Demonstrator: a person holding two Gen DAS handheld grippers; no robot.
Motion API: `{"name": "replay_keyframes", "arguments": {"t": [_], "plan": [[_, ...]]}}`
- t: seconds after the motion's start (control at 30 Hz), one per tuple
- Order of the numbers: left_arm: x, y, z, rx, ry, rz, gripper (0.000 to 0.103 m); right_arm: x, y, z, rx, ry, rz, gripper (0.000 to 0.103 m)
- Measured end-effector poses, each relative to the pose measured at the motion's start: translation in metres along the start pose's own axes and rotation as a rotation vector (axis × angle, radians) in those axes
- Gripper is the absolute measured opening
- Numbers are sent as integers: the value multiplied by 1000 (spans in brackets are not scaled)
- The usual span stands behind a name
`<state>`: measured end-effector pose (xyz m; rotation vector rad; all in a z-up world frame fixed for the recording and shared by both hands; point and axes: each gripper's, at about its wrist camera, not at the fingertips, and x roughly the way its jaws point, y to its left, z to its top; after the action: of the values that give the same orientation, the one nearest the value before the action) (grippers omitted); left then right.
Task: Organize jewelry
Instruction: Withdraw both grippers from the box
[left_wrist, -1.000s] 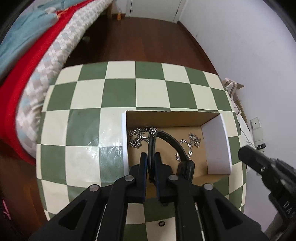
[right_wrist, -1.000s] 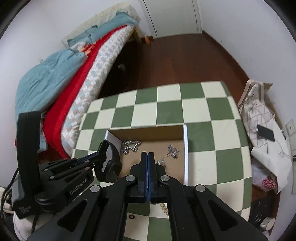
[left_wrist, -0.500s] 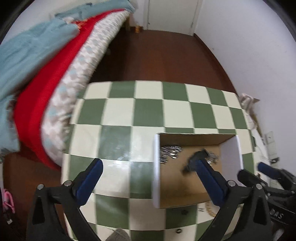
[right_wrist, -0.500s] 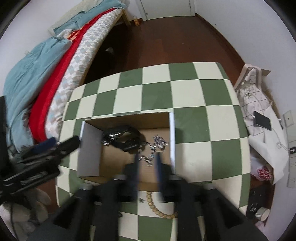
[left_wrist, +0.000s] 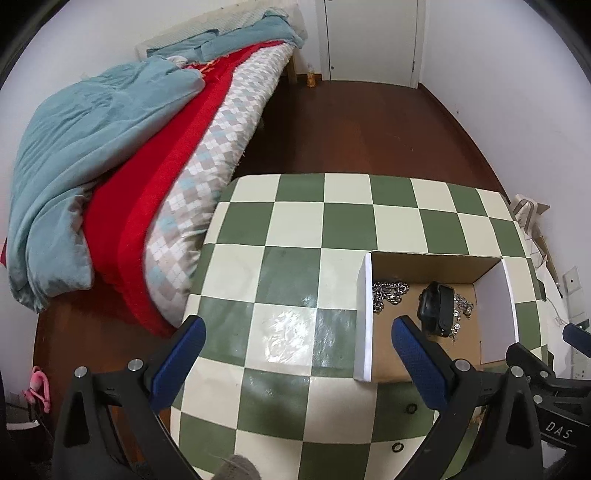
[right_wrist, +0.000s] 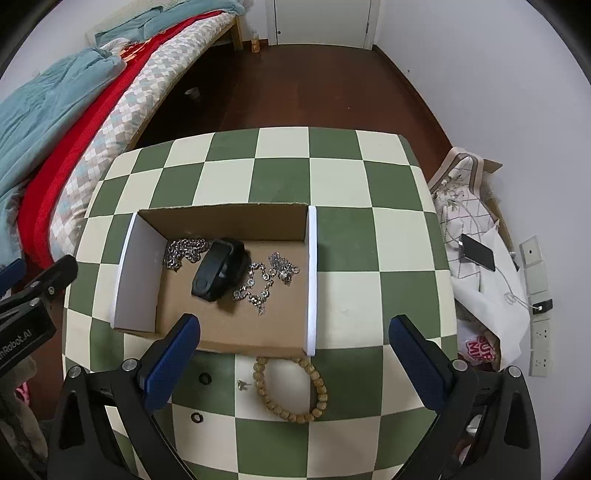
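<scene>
Right wrist view: both tongs empty over the worktop (right_wrist: 284, 177), sorting part done.

My right tongs (right_wrist: 293, 334) were opening, nothing between the jaws, poised above the wooden bead bracelet (right_wrist: 290, 389), which lay just outside the cardboard box (right_wrist: 225, 218) and was probably my next pick. My left tongs (left_wrist: 297, 345) stood wide and empty. Inside the box lay a glossy black wristband (right_wrist: 219, 269) between two tangled silver chains (right_wrist: 184, 251). Small dark rings (right_wrist: 204, 378) sat loose beside the bracelet.

Black tongs (right_wrist: 293, 332), blue pads (right_wrist: 171, 363)
</scene>
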<state>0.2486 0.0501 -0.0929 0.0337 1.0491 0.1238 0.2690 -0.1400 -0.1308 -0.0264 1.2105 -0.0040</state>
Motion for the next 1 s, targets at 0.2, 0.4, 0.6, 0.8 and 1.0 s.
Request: {"name": "replay_keyframes", "arguments": {"t": [0.2, 0.4, 0.6, 0.8, 1.0], "plan": [[-31, -1, -16, 19, -58, 18, 103, -25, 3, -12, 1, -43, -13, 103], [-64, 4, -29, 8, -109, 11, 103, -54, 2, -30, 7, -91, -25, 103], [-98, 4, -41, 6, -155, -8, 103, -93, 4, -46, 6, -161, -27, 103], [-130, 1, -53, 17, -211, -24, 103, -137, 5, -61, 9, -248, -36, 103], [-146, 0, -66, 4, -269, 9, 103, -169, 3, -73, 32, -306, -8, 103]]}}
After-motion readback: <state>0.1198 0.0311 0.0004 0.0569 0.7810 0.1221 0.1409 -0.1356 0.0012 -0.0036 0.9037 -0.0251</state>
